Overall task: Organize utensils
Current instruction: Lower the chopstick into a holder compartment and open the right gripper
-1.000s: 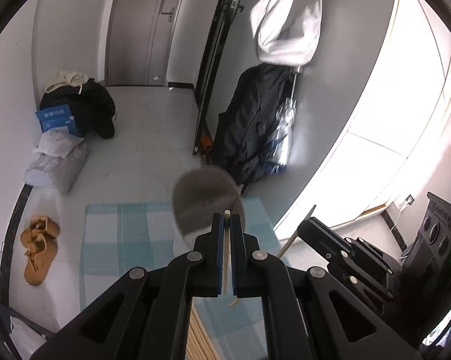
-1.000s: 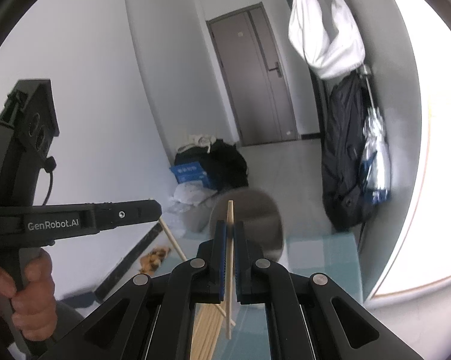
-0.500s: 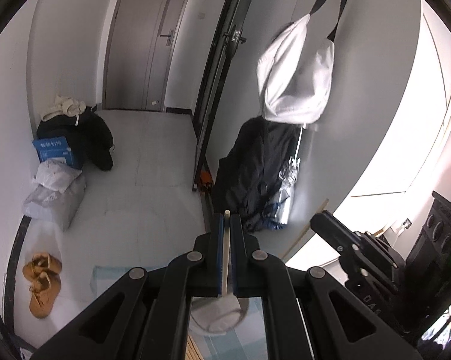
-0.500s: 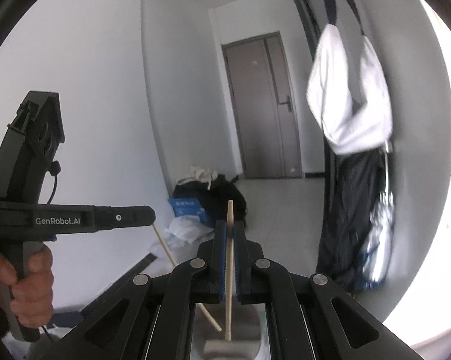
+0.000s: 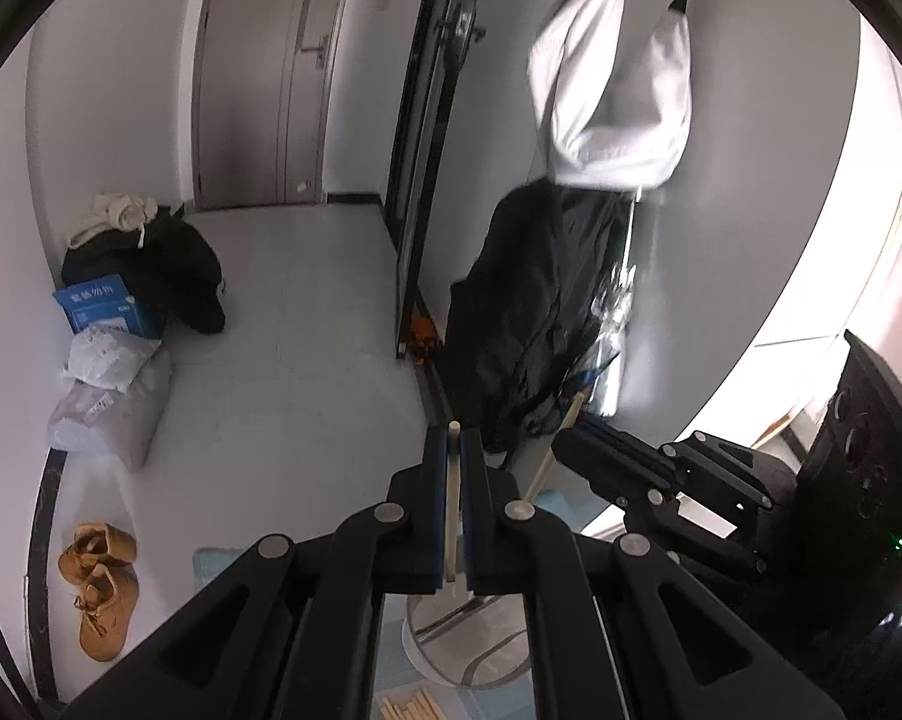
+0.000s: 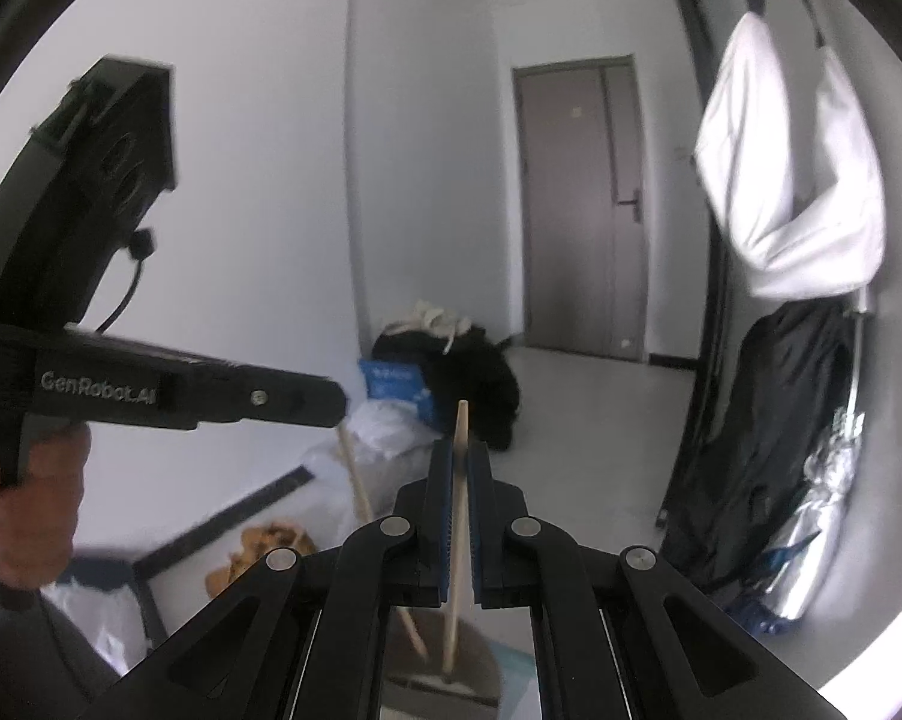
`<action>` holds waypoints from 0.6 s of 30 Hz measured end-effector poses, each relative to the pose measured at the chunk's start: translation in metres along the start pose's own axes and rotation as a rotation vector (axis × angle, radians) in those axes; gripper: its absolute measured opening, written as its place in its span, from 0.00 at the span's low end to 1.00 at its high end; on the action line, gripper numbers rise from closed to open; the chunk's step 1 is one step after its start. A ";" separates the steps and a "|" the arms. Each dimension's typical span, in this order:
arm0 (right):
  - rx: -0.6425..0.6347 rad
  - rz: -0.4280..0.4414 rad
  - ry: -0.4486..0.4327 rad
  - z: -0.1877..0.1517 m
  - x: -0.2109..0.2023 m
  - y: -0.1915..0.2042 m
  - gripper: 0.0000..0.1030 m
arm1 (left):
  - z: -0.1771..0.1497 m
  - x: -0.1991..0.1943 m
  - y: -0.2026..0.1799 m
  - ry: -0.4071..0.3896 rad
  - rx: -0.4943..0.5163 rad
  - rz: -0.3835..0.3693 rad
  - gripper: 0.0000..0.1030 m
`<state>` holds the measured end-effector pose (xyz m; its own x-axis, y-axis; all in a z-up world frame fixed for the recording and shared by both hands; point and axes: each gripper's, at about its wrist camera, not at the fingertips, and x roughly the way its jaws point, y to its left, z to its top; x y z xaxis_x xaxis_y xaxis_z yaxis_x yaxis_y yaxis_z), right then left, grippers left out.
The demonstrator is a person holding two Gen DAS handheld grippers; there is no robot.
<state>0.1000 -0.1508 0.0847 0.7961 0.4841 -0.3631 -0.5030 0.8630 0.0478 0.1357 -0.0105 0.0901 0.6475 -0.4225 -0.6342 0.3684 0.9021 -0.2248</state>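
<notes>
Gripping tight on both sides: left gripper (image 5: 454, 438) clamped on a single wooden chopstick (image 5: 451, 504), stick running straight down the slot between the blue pads, tip poking just past the fingertips. Right gripper (image 6: 462, 450) pinched the same way on a second chopstick (image 6: 458, 516), upper end standing clear above the jaws, lower end hanging down over a grey metal container (image 6: 451, 669) below.

Seen from the left wrist view, right gripper (image 5: 577, 441) off to the right, its chopstick (image 5: 556, 447) slanting down towards the left. Seen from the right wrist view, left gripper (image 6: 325, 405) reaching in from the left edge, held by a hand (image 6: 28, 516) on the grip, its chopstick (image 6: 355, 480) angling down behind the right gripper's fingers, its lower end showing again over the container.

Under the left gripper, the same round container (image 5: 469, 648) sitting on a pale blue checked cloth (image 5: 217, 561), with more chopsticks (image 5: 409, 707) lying loose on the cloth at the bottom edge.

Further out: brown shoes (image 5: 97, 588) on the floor at left, white bags (image 5: 112, 402), a blue box (image 5: 106, 306), a dark coat (image 5: 529, 312) and a white bag (image 5: 619, 90) hanging on the wall, a grey door (image 6: 583, 204) at the back.
</notes>
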 end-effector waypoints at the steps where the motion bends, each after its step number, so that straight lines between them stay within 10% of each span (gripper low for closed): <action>1: -0.005 0.010 0.016 -0.004 0.003 0.001 0.04 | -0.001 0.004 0.000 0.009 0.002 0.000 0.00; 12: 0.012 0.086 0.154 -0.038 0.022 0.008 0.07 | -0.014 0.022 0.014 0.095 -0.062 0.001 0.02; 18: 0.077 0.049 0.152 -0.041 -0.002 0.004 0.23 | -0.016 0.001 0.022 0.034 -0.133 0.052 0.34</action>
<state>0.0824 -0.1546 0.0472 0.7085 0.5034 -0.4946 -0.5079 0.8503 0.1379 0.1338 0.0108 0.0726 0.6395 -0.3741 -0.6716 0.2422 0.9272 -0.2859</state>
